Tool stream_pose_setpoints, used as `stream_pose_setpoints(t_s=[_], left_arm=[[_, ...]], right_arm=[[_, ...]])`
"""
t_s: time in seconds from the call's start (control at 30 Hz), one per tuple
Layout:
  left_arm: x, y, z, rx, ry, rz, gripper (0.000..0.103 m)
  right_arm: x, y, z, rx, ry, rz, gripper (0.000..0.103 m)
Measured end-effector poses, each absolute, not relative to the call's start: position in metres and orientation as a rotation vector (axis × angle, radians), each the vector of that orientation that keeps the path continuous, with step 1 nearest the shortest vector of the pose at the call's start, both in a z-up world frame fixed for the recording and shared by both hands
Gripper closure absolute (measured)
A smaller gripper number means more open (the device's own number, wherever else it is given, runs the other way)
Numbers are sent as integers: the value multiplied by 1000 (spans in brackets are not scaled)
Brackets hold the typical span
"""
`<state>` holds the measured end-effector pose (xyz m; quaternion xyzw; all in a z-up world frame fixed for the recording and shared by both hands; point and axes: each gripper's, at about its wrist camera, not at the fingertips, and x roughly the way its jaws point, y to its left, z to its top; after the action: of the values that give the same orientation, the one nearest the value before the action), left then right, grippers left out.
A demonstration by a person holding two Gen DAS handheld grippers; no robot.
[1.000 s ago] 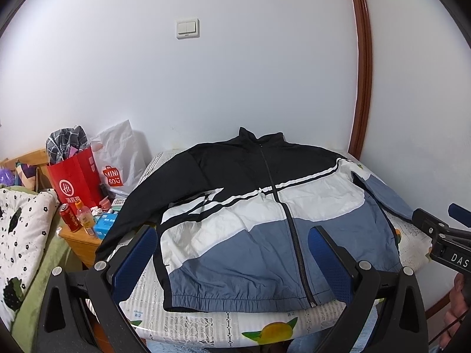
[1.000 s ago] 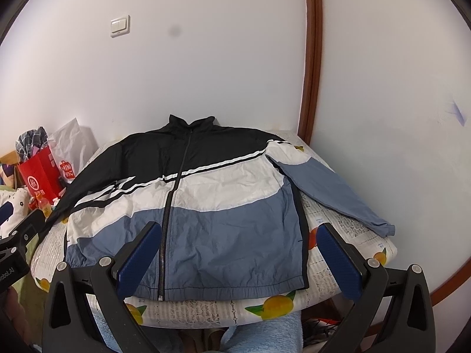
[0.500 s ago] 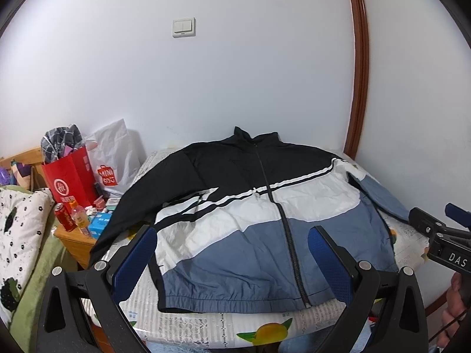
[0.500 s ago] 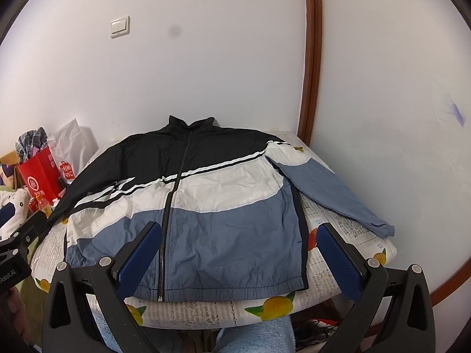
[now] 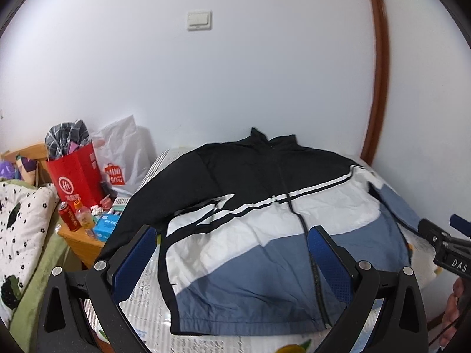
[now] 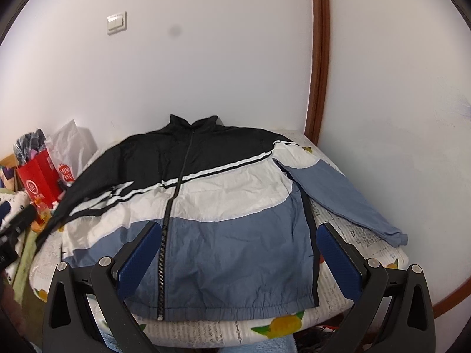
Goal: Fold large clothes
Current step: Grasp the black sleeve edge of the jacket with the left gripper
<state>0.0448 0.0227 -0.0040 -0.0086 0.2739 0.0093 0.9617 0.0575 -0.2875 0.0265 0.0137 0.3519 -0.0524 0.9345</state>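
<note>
- White walls (image 5: 235, 88) are closing off the room behind the jacket, with a brown curved trim (image 6: 319, 58) running up at the jacket's right and a light switch (image 5: 199, 20) sitting high above its collar.
- Bedding printed with text and yellow fruit (image 6: 282, 325) is covering the surface (image 6: 365, 235) on which the jacket is lying.
- To the jacket's left, a wooden bedside table (image 5: 79, 241) is carrying a red can (image 5: 68, 216), a small orange-capped bottle (image 5: 83, 216) and a blue box (image 5: 106, 226).
- Behind that table, a red paper bag (image 5: 75, 176) is showing a round white logo whose characters are too small to read, and a white plastic bag (image 5: 125, 153) is reading "MINISO" in red.
- Letters "DAS" are showing on the right gripper's body as seen in the left wrist view.
- Jacket (image 6: 203, 211) is lying flat, front up and zipped, collar toward the wall and hem toward the cameras.
- Its top is black, the middle white with black and white stripes, the lower part blue-grey; the fabric is lightly creased.
- One sleeve (image 6: 344, 200) is stretching out past the jacket's right side; the black sleeve (image 5: 141, 206) is trailing off the left side toward the bedside table.
- Left gripper (image 5: 232, 264) is hovering over the hem with fingers spread wide, holding nothing.
- Right gripper (image 6: 238, 261) is likewise spread wide and empty above the hem.
</note>
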Motion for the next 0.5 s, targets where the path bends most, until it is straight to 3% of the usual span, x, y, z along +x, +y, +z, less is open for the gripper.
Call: stream_pose_setpoints(t_s=[0.3, 0.5], left_arm=[[110, 75, -46, -76, 684, 87, 0], [148, 126, -93, -103, 787, 156, 1]], right_arm=[[119, -283, -13, 38, 836, -61, 1], [158, -273, -48, 25, 905, -80, 12]])
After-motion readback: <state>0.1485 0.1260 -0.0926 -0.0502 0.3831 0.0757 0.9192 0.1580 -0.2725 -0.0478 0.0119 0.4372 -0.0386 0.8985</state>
